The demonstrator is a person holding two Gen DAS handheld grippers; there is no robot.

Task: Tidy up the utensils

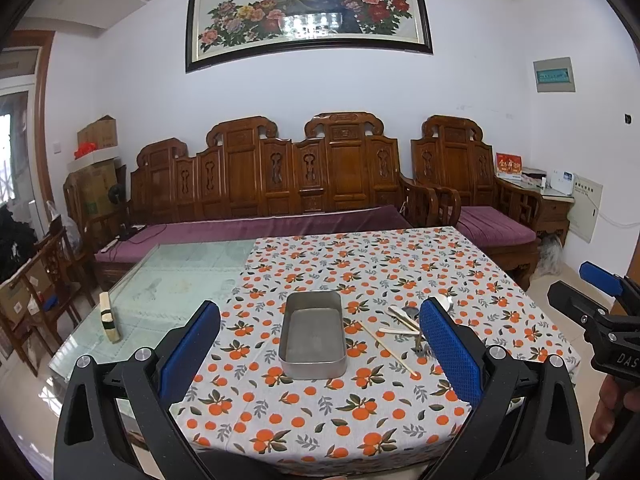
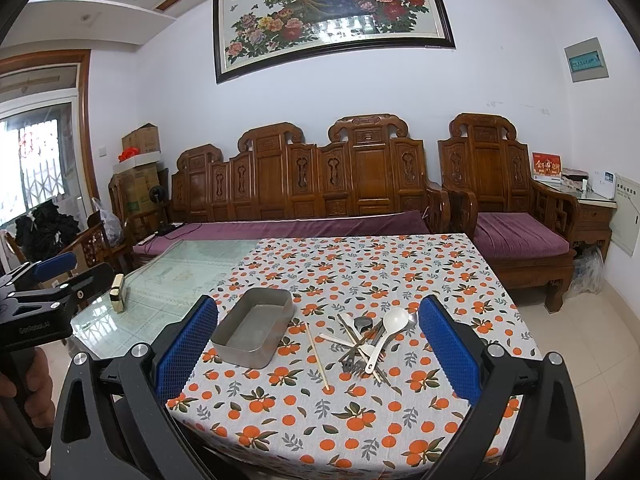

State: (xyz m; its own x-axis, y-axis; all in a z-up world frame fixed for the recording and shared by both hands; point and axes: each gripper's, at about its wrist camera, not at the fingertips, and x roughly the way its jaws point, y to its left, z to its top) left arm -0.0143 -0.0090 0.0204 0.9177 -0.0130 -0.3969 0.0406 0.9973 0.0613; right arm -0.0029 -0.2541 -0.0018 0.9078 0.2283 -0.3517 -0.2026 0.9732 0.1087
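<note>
Both grippers held up over the near edge of the surface (image 2: 460,264), above the orange-print cloth. Left gripper (image 1: 320,344) with fingers wide apart, nothing between them. Right gripper (image 2: 318,344) the same, fingers wide apart and empty.

Metal tin (image 2: 254,326) sat open and empty on the cloth. Pile of spoons and forks (image 2: 368,340) lay just to its right, all crossed over each other. One lone chopstick (image 2: 317,356) lay between tin and pile, touching neither.

Nothing picked up yet, so probably the very start. Best to go for the chopstick or the white spoon (image 2: 394,320) on top first, not a piece stuck under the others. Better to come straight down, close on the thin handle near its middle, lift slowly so the pile did not scatter. Thin pieces lying flat on cloth, likely hard to pinch.

Plenty of open cloth in front of the tin and behind the pile. Glass part of the surface on the left, with a small block (image 2: 119,293) near its edge. Pile not far from the near edge, so careful not to push anything off.
</note>
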